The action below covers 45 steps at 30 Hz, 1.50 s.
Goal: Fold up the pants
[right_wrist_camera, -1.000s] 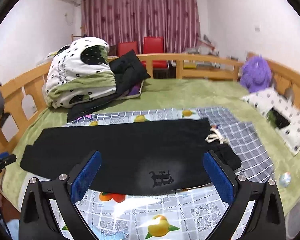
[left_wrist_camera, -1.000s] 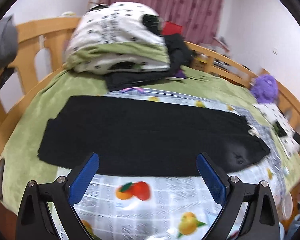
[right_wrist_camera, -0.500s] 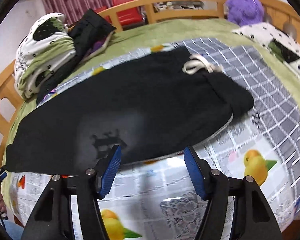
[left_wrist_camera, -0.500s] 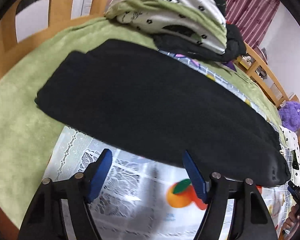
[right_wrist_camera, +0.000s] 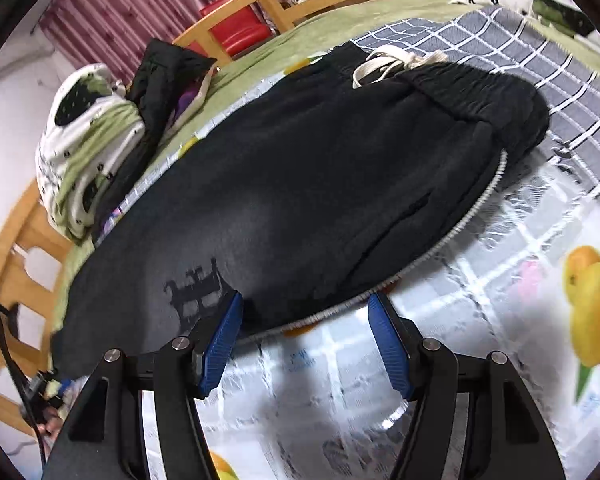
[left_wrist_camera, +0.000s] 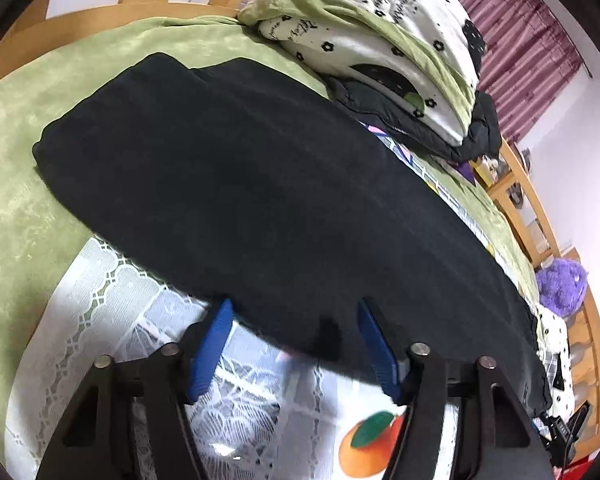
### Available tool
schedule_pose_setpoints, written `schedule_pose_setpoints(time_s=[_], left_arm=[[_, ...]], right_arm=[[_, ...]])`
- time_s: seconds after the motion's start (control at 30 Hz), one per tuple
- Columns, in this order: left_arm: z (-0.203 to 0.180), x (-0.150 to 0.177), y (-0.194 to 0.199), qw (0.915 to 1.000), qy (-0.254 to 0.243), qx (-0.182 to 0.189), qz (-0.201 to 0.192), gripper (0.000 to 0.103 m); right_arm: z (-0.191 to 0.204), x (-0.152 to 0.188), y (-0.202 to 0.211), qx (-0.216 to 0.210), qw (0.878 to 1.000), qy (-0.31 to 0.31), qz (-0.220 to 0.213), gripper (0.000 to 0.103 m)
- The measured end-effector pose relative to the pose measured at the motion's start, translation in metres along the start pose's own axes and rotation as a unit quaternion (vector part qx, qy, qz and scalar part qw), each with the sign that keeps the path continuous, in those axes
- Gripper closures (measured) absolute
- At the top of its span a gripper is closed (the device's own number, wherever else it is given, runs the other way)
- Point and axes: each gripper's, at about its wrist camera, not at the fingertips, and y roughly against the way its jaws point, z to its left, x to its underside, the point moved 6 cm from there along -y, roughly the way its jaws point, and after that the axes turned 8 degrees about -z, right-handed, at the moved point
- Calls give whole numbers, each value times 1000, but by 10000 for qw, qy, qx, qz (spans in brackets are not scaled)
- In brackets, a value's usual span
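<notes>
A: Black pants [left_wrist_camera: 260,200] lie flat, folded lengthwise, across a fruit-print cloth [left_wrist_camera: 112,320] on a green bedspread [left_wrist_camera: 16,160]. In the right wrist view the same pants [right_wrist_camera: 300,184] show the waistband end with a white drawstring [right_wrist_camera: 388,62].

B: Left gripper [left_wrist_camera: 294,308]?

A: Jaws spread wide, blue pads [left_wrist_camera: 212,344] either side of the pants' near edge at the leg end. Nothing clamped. The tips sit right at the hem; contact can't be told.

B: Right gripper [right_wrist_camera: 306,306]?

A: Also wide open, pads [right_wrist_camera: 388,344] straddling the near edge by the grey printed logo [right_wrist_camera: 196,288]. Holding nothing.

B: Surroundings?

A: A folded white-and-green quilt [left_wrist_camera: 380,36] on a dark jacket [left_wrist_camera: 412,132] beyond the pants, a purple plush toy [left_wrist_camera: 560,284] far right, a wooden bed rail [right_wrist_camera: 284,4], a red chair [right_wrist_camera: 236,28], maroon curtains [right_wrist_camera: 120,12]. A grey checked sheet [right_wrist_camera: 540,52] lies under the waistband end.
</notes>
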Motion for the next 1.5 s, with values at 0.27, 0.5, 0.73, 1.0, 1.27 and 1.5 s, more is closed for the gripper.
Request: schedule_pose_setpoints(time_s=[0.27,0.5,0.73,1.0,1.27,1.5], left_arm=[[8,1,5,9994,178,-217,206,66],[-2,-8,-13,9982,329,-496,49,62],[-17,-24,-3,9962,-456,-723,-139,95],[-70,-93,1,9941,-850,-194,-651,95],[-135,-165,-58,9791,-1532,-202,-1326,95],[-133,-175,-147,9851,-1291,-671,-918,84]], right_arm=[[17,-7,-25,49,9998,185,59,37],[25,-8,-33,193,9996,223,-12,47],[42,-12,-24,525,9952,781,-251,84],[81,-72,-14,-22,9932,1030,-543,86],[120,-161,-65,-196,9886,1226,-851,87],[111,-185,-185,116,9947,1010,117,76]])
